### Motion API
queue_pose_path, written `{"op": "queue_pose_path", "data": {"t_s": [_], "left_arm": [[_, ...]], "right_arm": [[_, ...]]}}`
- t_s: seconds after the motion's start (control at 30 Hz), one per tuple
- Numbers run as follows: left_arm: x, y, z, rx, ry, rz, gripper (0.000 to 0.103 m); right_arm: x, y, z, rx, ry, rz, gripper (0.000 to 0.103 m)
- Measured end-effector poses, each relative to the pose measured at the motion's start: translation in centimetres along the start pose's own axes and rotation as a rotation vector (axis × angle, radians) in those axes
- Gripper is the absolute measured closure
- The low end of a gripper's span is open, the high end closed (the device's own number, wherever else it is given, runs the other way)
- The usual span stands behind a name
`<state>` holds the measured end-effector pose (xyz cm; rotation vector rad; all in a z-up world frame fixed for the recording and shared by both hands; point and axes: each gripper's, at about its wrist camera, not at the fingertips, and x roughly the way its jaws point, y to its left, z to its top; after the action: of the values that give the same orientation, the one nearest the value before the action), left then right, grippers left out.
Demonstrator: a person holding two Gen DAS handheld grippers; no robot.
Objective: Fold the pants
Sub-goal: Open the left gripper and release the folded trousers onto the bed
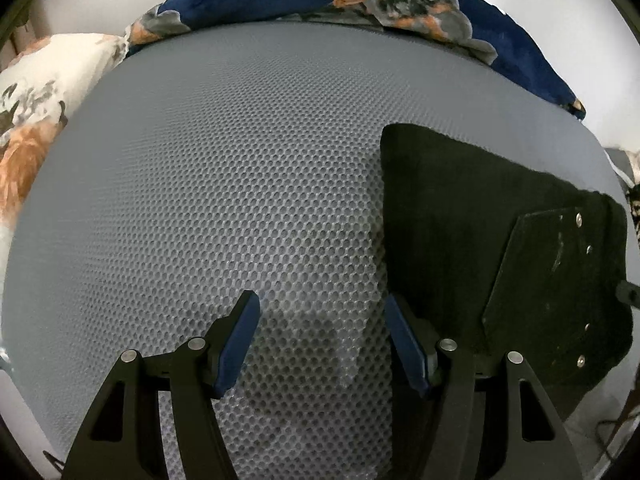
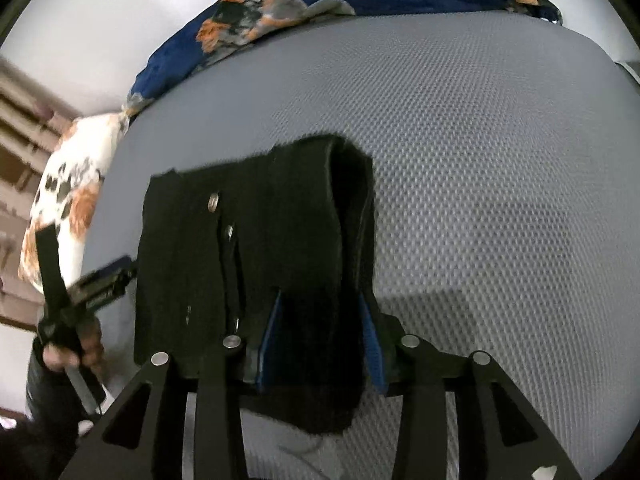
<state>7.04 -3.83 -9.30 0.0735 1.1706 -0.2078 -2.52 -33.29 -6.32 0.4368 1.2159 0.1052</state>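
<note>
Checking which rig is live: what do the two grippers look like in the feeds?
Both match: black angular frames with triangular cutouts and round silver pins. The left gripper has dark blue pads; the right gripper has brighter blue pads. No cables or sleeves show clearly.

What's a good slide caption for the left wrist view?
Open left gripper over grey honeycomb mat, folded black pants to its right.

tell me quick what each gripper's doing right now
Left gripper: open, holding nothing, over the grey mat.
Right gripper: black pants lie between its fingers; whether it grips them cannot be told.
</note>
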Motion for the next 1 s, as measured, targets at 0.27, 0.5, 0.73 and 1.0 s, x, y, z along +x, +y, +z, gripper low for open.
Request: {"op": "queue_pose_path", "data": {"t_s": [0.27,0.5,0.73,1.0], "left_arm": [[-1.1,0.4,-1.8,-0.008,-0.006,0.001,0.037],[-2.0,0.4,-3.0,-0.013,-0.016,-0.002,0.037],[-2.9,0.3,-3.4,-0.005,-0.038,-0.009,0.037],[-4.1,-0.7,-3.7,0.02,-0.059,-0.035,0.037]], "right_arm": [[-0.4,-0.5,-1.6,0.026,-0.01,0.009,0.067],[-0.3,-0.2,-2.3,0.025,-0.001,0.049,0.078],[-0.6,0.3,-2.7,0.003,-0.03,0.03,0.088],[-3.2,1.6,-4.4,0.0,-0.068,0.022,0.096]]}}
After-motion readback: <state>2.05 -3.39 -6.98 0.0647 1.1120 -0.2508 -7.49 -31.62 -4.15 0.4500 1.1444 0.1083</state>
